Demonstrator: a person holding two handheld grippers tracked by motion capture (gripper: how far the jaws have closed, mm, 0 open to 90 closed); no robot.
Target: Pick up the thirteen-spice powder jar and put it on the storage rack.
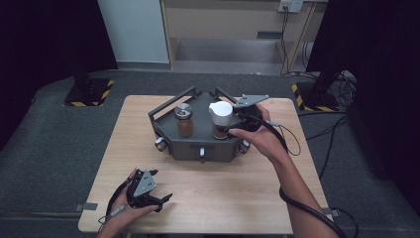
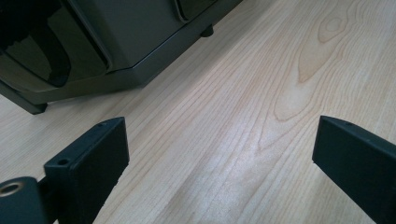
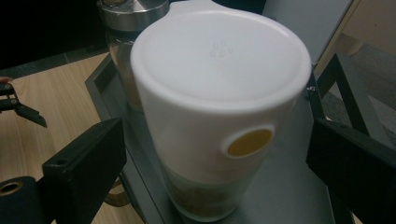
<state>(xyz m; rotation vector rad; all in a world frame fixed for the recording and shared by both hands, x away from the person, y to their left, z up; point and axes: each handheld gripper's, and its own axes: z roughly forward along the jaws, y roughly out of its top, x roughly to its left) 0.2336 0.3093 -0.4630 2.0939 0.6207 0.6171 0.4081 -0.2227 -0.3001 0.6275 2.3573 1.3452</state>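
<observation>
Right gripper view: the right gripper (image 3: 215, 154) is let go, its jaws wide around the white-lidded glass jar (image 3: 219, 107); the left gripper (image 2: 219, 154) is released over the wooden surface (image 2: 261, 93).

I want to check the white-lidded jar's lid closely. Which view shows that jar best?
The right gripper view: the white-lidded jar is close and central between the open tongs, showing its lid top, a round yellow spot and brown contents. The high view shows it small on the grey tray. The left gripper view shows tray and table.

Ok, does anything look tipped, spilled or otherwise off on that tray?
Nothing stands out. The white-lidded jar and the metal-lidded jar both stand upright on the grey tray, with no spill visible. The right tool brackets the white-lidded jar, jaws apart from it.
</observation>
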